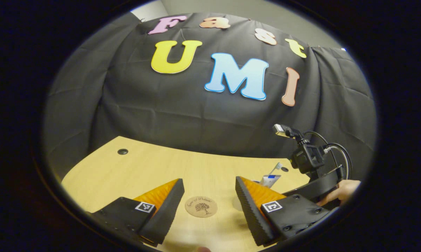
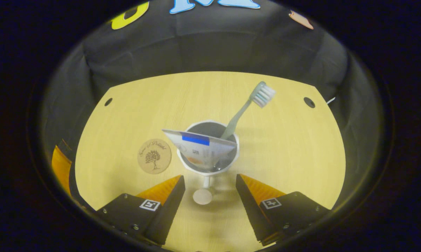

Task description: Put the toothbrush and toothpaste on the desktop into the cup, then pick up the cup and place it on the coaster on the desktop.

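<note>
Left gripper jaws spread above coaster.

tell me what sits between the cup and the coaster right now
Nothing: in the right gripper view only bare desk separates the cup, holding the toothbrush and toothpaste, from the coaster beside it.

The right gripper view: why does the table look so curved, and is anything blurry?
Right gripper view: fisheye bends the table edges; cup and toothbrush are sharp, with soft shadows on the wood. Left gripper view: dimmer, and the coaster is clear.
</note>
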{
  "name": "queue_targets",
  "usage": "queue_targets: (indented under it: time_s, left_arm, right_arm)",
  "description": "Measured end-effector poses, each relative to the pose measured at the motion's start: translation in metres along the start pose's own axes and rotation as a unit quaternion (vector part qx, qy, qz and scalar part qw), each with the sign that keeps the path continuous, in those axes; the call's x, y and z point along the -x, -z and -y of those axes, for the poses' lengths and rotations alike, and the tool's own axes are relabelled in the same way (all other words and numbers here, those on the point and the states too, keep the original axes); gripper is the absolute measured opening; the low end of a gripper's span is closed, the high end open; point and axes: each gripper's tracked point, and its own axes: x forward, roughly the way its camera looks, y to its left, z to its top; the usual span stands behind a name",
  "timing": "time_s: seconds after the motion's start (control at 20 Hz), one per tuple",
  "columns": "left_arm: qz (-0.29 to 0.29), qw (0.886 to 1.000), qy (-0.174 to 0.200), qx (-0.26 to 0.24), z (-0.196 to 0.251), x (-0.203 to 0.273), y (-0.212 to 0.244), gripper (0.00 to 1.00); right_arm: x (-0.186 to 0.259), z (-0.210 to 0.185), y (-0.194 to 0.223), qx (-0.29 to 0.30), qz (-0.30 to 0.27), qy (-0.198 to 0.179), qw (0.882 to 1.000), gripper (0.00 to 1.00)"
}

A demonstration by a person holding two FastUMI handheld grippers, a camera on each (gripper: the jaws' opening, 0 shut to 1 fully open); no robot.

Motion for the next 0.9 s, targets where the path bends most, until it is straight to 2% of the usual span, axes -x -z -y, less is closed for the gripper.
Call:
queue_targets:
  time_s: [0.35, 0.55, 0.75, 0.8, 0.85, 0.9]
  left_arm:
    - [-0.007, 1.0, -0.001, 0.004, -0.003, 0.001, 0.004, 0.95]
    - [-0.012, 1.0, -0.004, 0.012, -0.008, 0.002, 0.007, 0.95]
    - [-0.019, 1.0, -0.009, 0.02, -0.013, 0.005, 0.012, 0.95]
    - [-0.019, 1.0, -0.009, 0.022, -0.014, 0.006, 0.012, 0.95]
    - [-0.019, 1.0, -0.009, 0.023, -0.014, 0.007, 0.012, 0.95]
    - [-0.019, 1.0, -0.009, 0.023, -0.014, 0.009, 0.012, 0.95]
  right_arm:
    - [-0.023, -0.004, 0.007, 0.008, -0.038, 0.008, 0.999, 0.89]
    - [-0.033, -0.006, 0.01, 0.006, -0.057, 0.005, 0.998, 0.77]
    - [-0.036, -0.009, 0.016, 0.014, -0.068, -0.001, 0.998, 0.76]
    - [-0.033, -0.003, 0.018, 0.018, -0.068, 0.014, 0.997, 0.76]
    - [-0.034, -0.004, 0.016, 0.018, -0.069, 0.012, 0.997, 0.52]
    - [-0.038, -0.006, 0.02, 0.017, -0.073, 0.007, 0.997, 0.52]
